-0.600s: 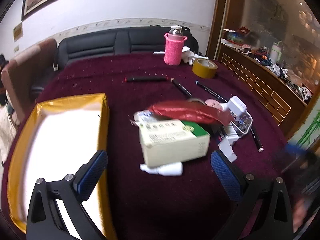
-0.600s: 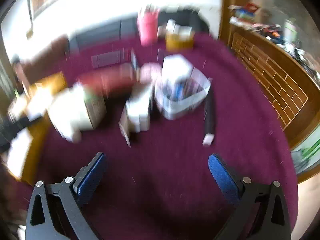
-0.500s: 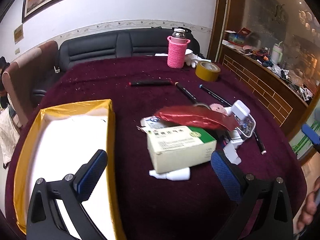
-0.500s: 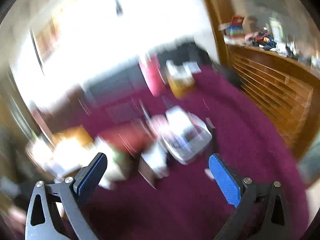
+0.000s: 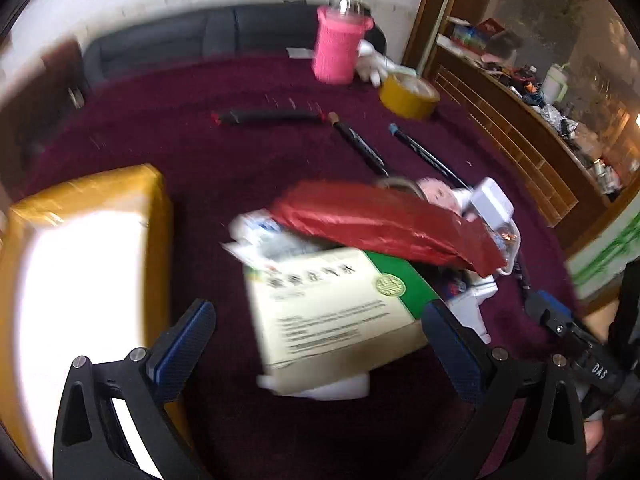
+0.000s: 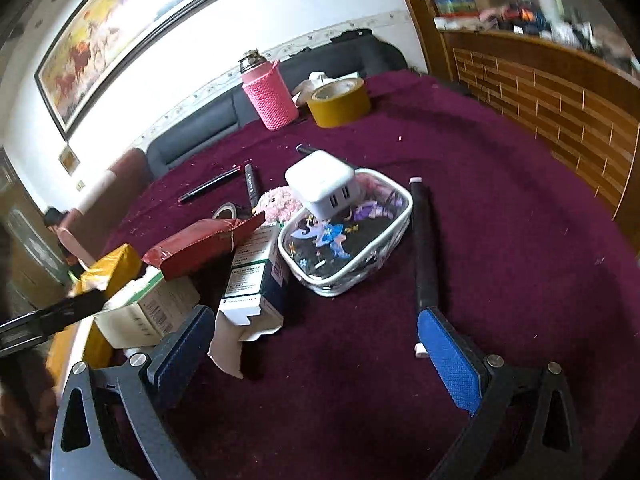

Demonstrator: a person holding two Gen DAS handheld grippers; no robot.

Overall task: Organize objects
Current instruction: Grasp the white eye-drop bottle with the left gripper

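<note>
Burgundy cloth covers the round table [image 6: 500,240], and its right half lies bare out to the rim, beyond which a wooden counter [image 6: 560,92] curves close by. Clutter sits bunched at the middle: a cream-and-green box [image 5: 336,312], a red foil packet [image 5: 384,224] resting across the heap, a clear pouch [image 6: 348,248] with a white charger [image 6: 324,184] on top, and a dark carton [image 6: 256,280] leaning beside the pouch. A black marker [image 6: 424,248] lies just right of the pouch. At the left edge stands a yellow-taped tray [image 5: 80,260], near the box but apart from it. Further back, pens [image 5: 360,144] lie loose, then a pink-sleeved bottle [image 6: 270,96] and a yellow tape roll [image 6: 340,102] near the far rim. The left tool [image 5: 316,344] hangs wide over the box, gripping nothing. The right tool [image 6: 312,344] spreads wide too, empty, above bare cloth
</note>
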